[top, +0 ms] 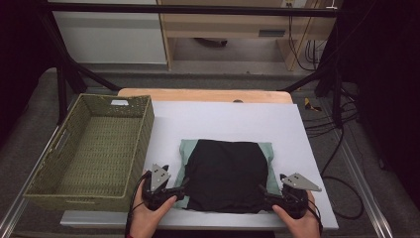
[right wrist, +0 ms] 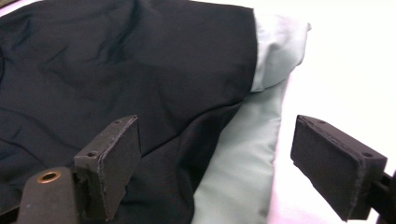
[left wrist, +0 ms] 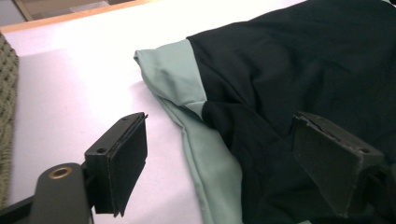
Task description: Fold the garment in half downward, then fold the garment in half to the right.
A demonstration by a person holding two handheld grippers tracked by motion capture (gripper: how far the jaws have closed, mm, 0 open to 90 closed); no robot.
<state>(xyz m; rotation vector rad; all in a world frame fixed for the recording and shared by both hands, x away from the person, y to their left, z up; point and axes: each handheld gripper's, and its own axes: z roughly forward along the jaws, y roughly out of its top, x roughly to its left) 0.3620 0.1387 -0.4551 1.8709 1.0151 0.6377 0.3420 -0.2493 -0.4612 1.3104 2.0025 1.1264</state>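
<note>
Flanking black garment (top: 225,173), open hand-held grippers.

Matt cloth on smooth white paper

Black garment (top: 226,173) and mint-green cloth (left wrist: 175,74): soft, matt, creased. Basket (top: 94,148): rough woven olive fibre. Tool pads (right wrist: 122,161): matt black rubber. Worktop (top: 198,94) edge: pale wood.

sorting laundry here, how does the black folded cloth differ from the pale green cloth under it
The black folded cloth lies on top, the pale green cloth underneath. The black cloth shows nearly whole, while the pale green cloth peeks out only along the left and right edges and far corners. The black cloth looks creased, the pale green one smoother. Both lie flat on the white sheet, between the open left gripper and right gripper.
</note>
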